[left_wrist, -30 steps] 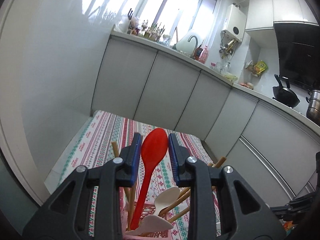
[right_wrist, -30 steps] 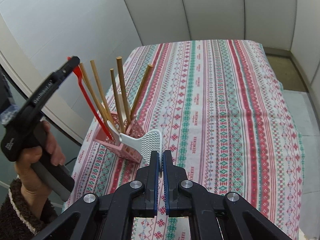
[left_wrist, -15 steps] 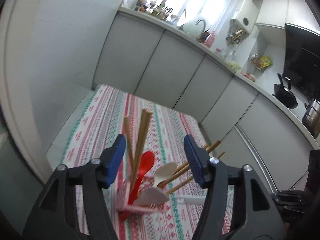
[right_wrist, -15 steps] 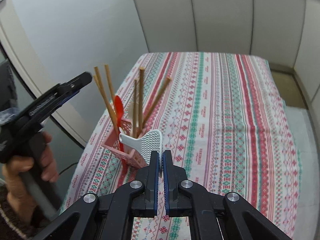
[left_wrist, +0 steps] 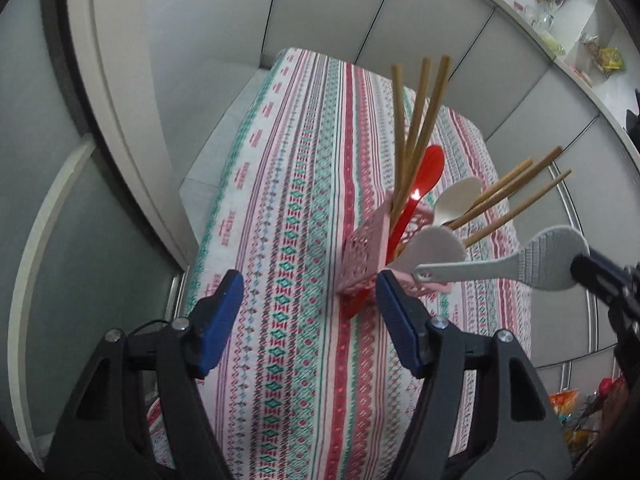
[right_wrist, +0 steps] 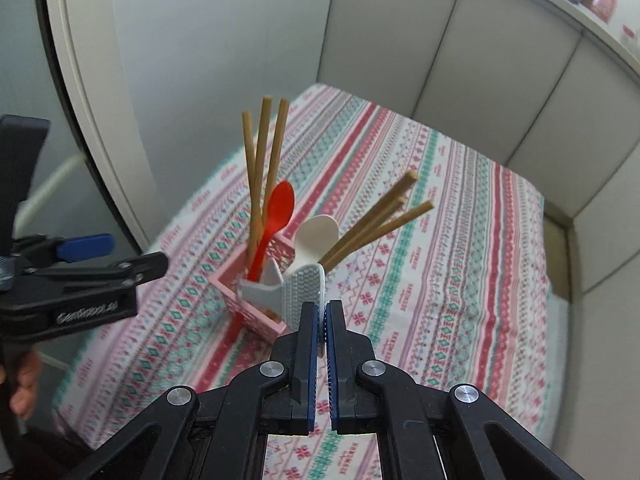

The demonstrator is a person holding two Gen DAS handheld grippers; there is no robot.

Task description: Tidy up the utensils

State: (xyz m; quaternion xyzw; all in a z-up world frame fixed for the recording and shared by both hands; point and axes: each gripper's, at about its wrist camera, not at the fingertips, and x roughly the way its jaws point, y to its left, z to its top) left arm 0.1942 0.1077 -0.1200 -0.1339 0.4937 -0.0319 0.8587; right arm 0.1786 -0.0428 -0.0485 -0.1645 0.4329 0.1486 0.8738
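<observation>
In the left wrist view, the left gripper (left_wrist: 306,300) fills the bottom of the frame, its two blue-padded fingers spread wide apart and grasping nothing. Just beyond them, at centre, a pink utensil basket (left_wrist: 366,256) stands on a striped tablecloth (left_wrist: 296,200) patterned in red, green and white. A red spoon (left_wrist: 422,184) leans upright in the basket beside three wooden chopsticks (left_wrist: 416,120); more chopsticks fan toward the right, with a cream spoon (left_wrist: 456,198) between the groups. At the right edge, a white rice paddle (left_wrist: 548,258) hangs in the air, its handle reaching toward the basket. In the right wrist view, the right gripper (right_wrist: 321,320) rises from the bottom centre, its fingers clenched on the textured head of the white rice paddle (right_wrist: 304,292), which sits just over the near rim of the pink utensil basket (right_wrist: 240,300). The red spoon (right_wrist: 278,210) stands inside it at centre frame. The left gripper (right_wrist: 120,256) appears at the left edge, released.
</observation>
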